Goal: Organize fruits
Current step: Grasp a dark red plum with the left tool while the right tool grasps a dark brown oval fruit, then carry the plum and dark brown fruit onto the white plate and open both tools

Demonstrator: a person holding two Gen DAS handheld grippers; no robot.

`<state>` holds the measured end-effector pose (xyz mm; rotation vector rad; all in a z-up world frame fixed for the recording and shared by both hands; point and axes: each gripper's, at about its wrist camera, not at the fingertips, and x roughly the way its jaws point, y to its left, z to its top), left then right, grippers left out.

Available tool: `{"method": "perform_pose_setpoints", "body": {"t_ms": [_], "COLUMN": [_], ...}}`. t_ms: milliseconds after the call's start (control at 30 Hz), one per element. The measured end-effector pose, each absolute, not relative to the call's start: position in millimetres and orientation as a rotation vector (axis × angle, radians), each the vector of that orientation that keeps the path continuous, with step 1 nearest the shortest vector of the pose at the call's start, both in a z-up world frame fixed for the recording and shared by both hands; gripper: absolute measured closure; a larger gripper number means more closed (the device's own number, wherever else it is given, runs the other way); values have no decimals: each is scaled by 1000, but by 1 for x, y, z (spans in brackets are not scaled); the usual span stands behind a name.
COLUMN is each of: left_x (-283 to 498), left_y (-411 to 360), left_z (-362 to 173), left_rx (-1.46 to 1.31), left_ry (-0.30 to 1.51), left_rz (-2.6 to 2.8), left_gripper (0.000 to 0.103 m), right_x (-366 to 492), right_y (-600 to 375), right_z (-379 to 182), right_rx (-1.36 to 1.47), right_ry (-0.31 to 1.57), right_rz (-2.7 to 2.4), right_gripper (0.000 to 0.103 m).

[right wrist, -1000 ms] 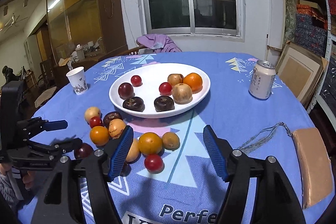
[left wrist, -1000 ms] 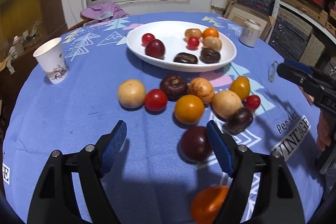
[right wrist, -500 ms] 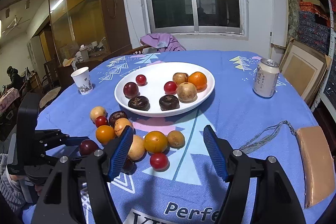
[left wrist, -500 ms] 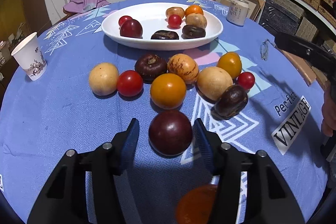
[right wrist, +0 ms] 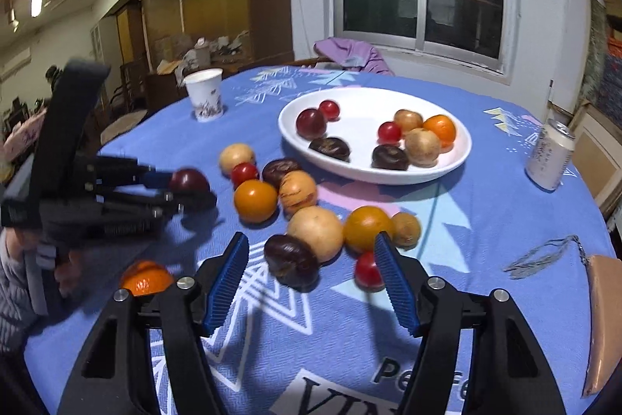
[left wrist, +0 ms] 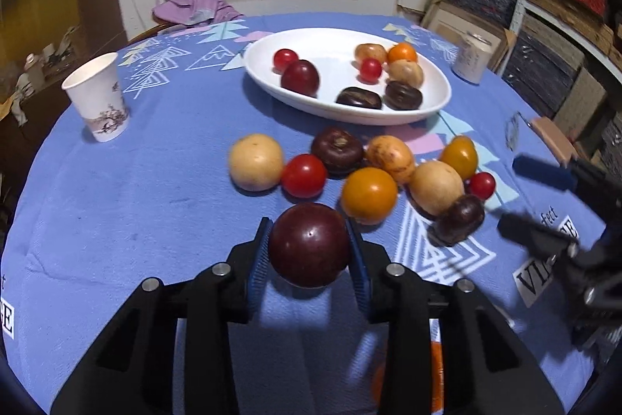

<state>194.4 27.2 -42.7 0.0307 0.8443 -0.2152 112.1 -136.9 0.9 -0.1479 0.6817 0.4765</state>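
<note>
My left gripper [left wrist: 310, 251] is shut on a dark red plum [left wrist: 310, 244], held just above the blue tablecloth; the plum also shows in the right wrist view [right wrist: 189, 180]. A white oval plate [left wrist: 330, 104] with several fruits sits at the far centre. Several loose fruits lie in a cluster before it, among them an orange tomato [left wrist: 368, 195], a red tomato [left wrist: 304, 175] and a pale yellow fruit [left wrist: 255, 161]. My right gripper [right wrist: 311, 257] is open and empty, low over a dark brown fruit [right wrist: 290, 260] and a small red tomato [right wrist: 366, 272].
A paper cup [left wrist: 97, 97] stands at the left. A drink can [right wrist: 549, 159] stands at the right. An orange [right wrist: 145, 281] lies near the front edge. A tan pouch [right wrist: 600, 321] with a chain lies at the right edge.
My left gripper has closed its fingers on the dark red plum and lifted it slightly. My right gripper has come lower and nearer to the loose fruits.
</note>
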Motion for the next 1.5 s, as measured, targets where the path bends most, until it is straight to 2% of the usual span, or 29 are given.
{"method": "perform_pose_setpoints", "body": {"t_ms": [100,400,667,1167,1500], "left_x": [195,192,187,173,228], "left_y": [30,30,28,35,9], "left_z": [-42,-40,-34,-10,6], "left_rx": [39,46,82,120,173], "left_ry": [844,824,774,630,617], "left_rz": [-189,-162,-119,10,-4], "left_gripper": [66,66,66,66,66], "right_x": [114,127,130,121,171], "right_y": [-126,-116,-115,-130,-167], "right_z": [-9,-21,-25,-5,31], "right_rx": [-175,-131,-103,-72,5], "right_ry": [727,822,844,760,711], "right_rz": [491,499,505,496,388], "right_gripper": [49,61,62,62,62]}}
